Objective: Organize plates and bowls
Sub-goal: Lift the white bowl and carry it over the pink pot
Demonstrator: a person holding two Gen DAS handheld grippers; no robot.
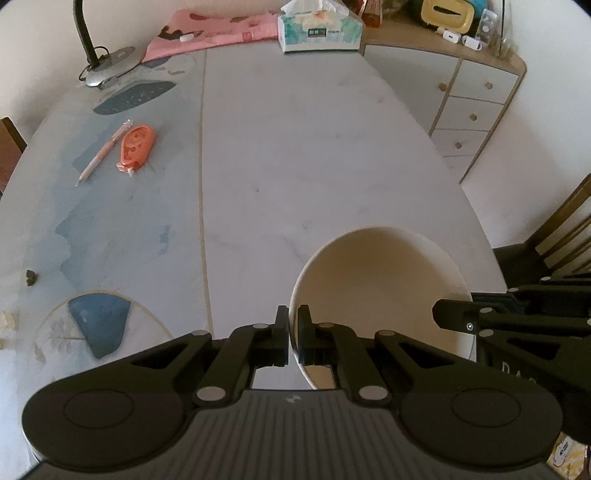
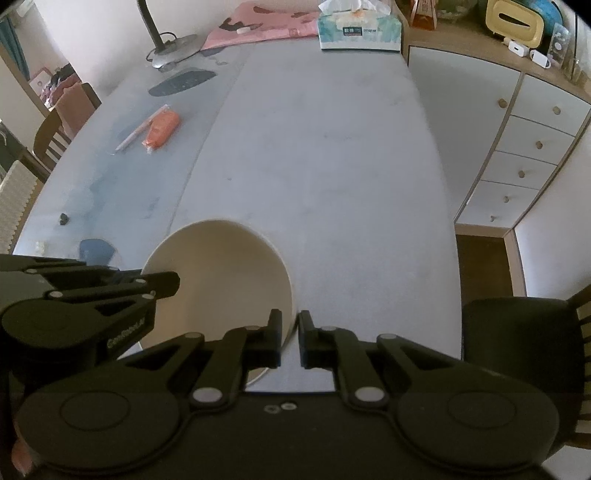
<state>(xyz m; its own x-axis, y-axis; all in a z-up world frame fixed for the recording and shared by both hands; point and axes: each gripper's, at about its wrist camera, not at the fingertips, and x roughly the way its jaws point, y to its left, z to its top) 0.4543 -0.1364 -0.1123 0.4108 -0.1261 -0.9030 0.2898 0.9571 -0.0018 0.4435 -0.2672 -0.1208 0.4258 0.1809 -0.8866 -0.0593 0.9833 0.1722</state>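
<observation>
A cream bowl [image 1: 380, 291] is held up over the gray table [image 1: 295, 147], between the two tongs. The left gripper [image 1: 293, 332] is at the bowl's left edge. Its two black fingers [image 1: 282, 325] are close together and pinch the thin rim, one finger outside the bowl and one inside. The right gripper [image 2: 289, 334] is at the bowl's [image 2: 218, 280] right edge. Its fingers [image 2: 275, 328] are also close together, with the rim between them, one finger inside and one outside. So each tong holds one side of the same bowl. In the left view, the other tong comes in from the right and touches the far side of the bowl. Far off on the table lie an orange tape roller [image 1: 136, 146] and a pink pen [image 1: 105, 151], side by side. A tissue box [image 1: 319, 31] sits at the far end.
</observation>
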